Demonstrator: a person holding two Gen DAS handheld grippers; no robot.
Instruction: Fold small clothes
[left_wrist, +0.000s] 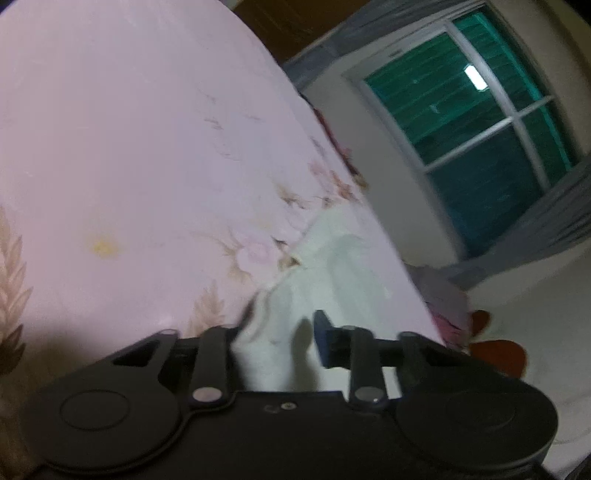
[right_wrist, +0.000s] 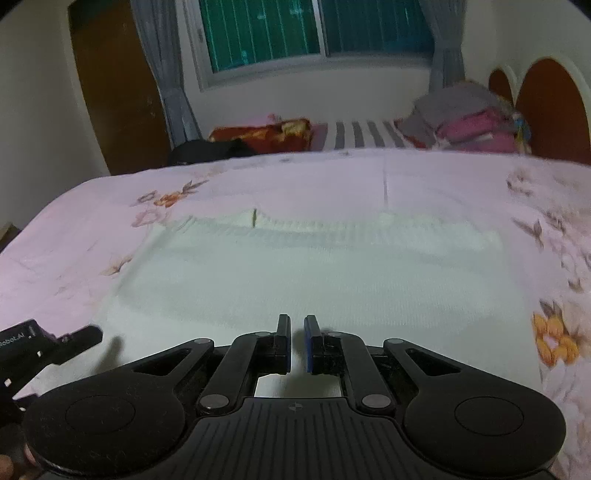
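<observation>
Item: white garment (right_wrist: 314, 273), small, knitted or ribbed by the look of its far edge. Lies spread flat on the bed (right_wrist: 424, 177), over a pink floral sheet. In the right wrist view it fills the middle of the frame, its long axis running left to right, the ribbed edge toward the upper middle and the plain near edge at the bottom, just ahead of the tongs.

Right tongs (right_wrist: 297, 343): bottom centre of that view, blue pads drawn nearly together with only a thin slit between. Clenched, nothing gripped. They hover above the cloth's near edge, about midway along its length; contact with the cloth cannot be told.

Left tongs (left_wrist: 280, 332): bottom centre of the left wrist view, which is rolled steeply. A bunched white fold rises between the two fingers. The right-hand blue pad (left_wrist: 323, 339) shows beside the cloth; the other is hidden behind it. Judged as grasping the garment at a corner or edge. In the right wrist view the same tool (right_wrist: 55, 343) enters at the lower left, at the garment's left near corner.

Relation governing the next move: the garment extends away and rightward from the left tongs, which already hold its left end. The right end lies unheld, and the right tongs are the nearer to it.
</observation>
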